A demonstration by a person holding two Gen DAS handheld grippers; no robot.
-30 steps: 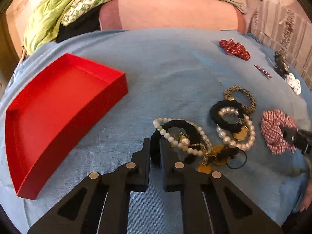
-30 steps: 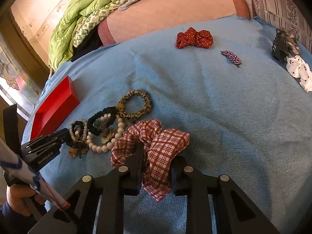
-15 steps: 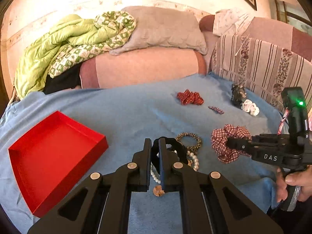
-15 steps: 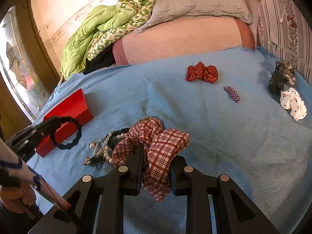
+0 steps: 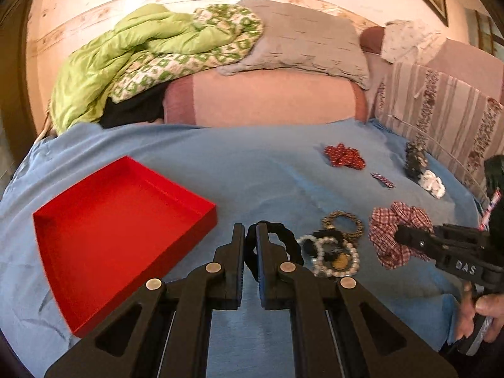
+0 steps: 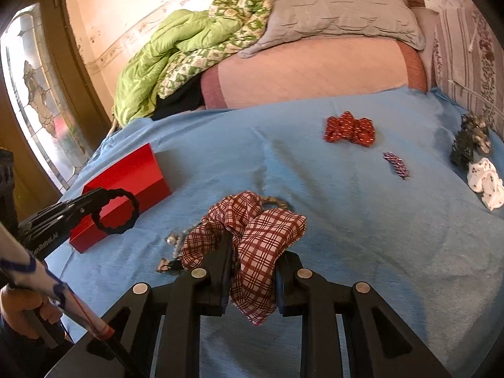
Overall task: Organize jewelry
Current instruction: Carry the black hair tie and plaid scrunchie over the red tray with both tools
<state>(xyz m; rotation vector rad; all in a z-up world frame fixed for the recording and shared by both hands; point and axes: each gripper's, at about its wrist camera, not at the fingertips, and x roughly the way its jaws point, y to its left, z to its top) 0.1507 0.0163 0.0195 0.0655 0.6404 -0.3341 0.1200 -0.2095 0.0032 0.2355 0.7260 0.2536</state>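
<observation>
While clamping a plaid scrunchie, the right gripper reads "DAS".

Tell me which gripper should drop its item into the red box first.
Left, probably. The left gripper, shut on the black hair tie, hangs right beside the red box. The right gripper, clamping the plaid scrunchie, sits farther away.

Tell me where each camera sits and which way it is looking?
Left wrist: sits on the left gripper, looking along its fingers over the blue bedspread to the red tray; the right gripper and a hand show.
Right wrist: sits on the right gripper, looking over the plaid scrunchie it grips; the left gripper, with the black hair tie, shows.
Both share tray, scrunchie, red bow.
</observation>
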